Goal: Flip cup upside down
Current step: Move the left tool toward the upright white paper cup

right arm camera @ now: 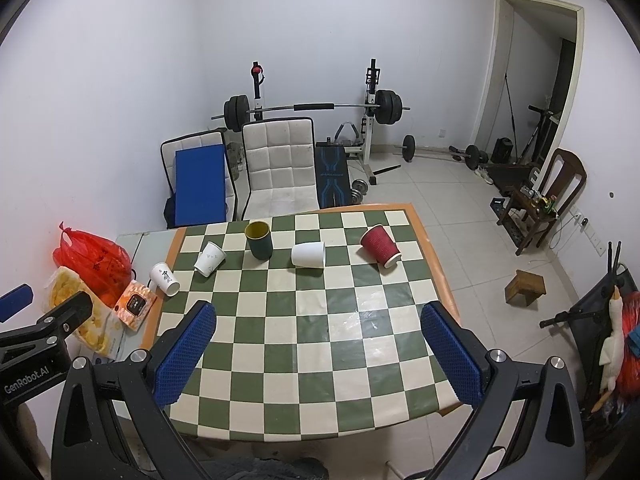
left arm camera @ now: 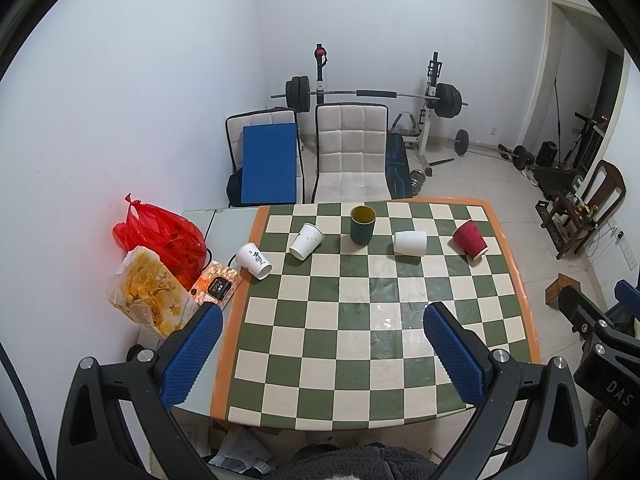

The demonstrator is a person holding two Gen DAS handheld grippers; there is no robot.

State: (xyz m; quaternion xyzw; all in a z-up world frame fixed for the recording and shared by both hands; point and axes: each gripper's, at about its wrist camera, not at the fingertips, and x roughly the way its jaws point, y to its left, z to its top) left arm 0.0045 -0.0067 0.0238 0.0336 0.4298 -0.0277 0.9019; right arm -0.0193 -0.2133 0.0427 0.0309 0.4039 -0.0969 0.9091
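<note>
Well beyond both spread tools stands green cup (left arm camera: pixel 363 225) (upright).

Two handheld grippers are seen, each built from black angular frames fitted with silver round-headed screws at the joints. The left gripper (left arm camera: pixel 324 316) is tipped with blue, dimple-textured pads (left arm camera: pixel 194 356) on both fingers; the same blue pads (right arm camera: pixel 452 354) are carried by the right gripper (right arm camera: pixel 318 314). White lettering is printed on the black bodies ("GenRobot.AI" on one, partly cut-off letters "DAS" on the other).
</note>
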